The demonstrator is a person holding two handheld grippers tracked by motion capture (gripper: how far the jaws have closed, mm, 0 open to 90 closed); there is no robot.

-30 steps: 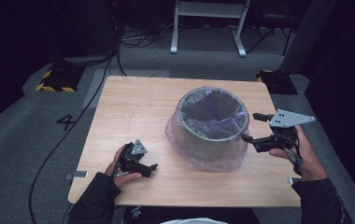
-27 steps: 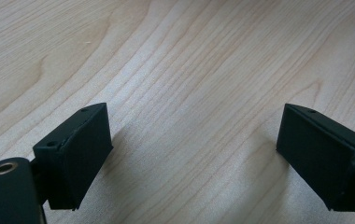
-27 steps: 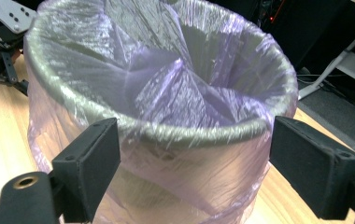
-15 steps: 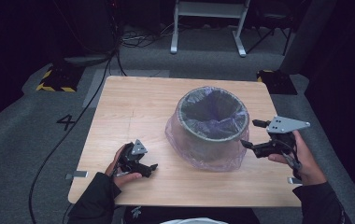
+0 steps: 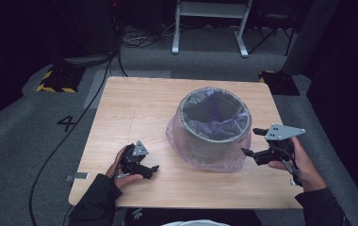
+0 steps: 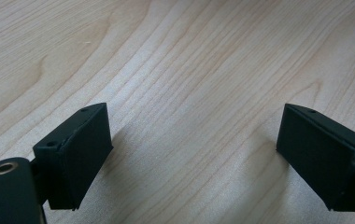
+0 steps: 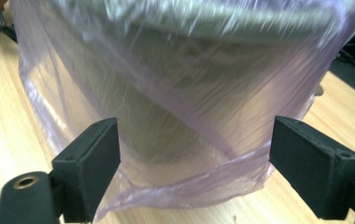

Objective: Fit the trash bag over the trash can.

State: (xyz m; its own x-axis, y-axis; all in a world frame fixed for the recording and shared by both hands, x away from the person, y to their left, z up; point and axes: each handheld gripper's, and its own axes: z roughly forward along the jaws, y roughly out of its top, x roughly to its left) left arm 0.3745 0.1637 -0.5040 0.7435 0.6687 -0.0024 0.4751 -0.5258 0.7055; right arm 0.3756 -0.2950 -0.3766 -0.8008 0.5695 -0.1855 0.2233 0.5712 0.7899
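While right gripper [image 5: 253,142] hovers wide open, empty, at bin's [image 5: 213,123] 3 o'clock, bag [image 7: 175,116] skirt hangs loose; next, pinch hem. Left gripper [image 5: 150,165] open, idle.

wooden table [image 5: 134,108], grey carpet floor [image 5: 36,141]

Dim lab: floor number marking [image 5: 67,123], hazard-striped block [image 5: 54,80], trailing cables [image 5: 142,40].

The high view looks down on the pale wooden desk [image 5: 134,113]; the right gripper view closes on the shared lilac-bagged grey bin [image 7: 189,79].
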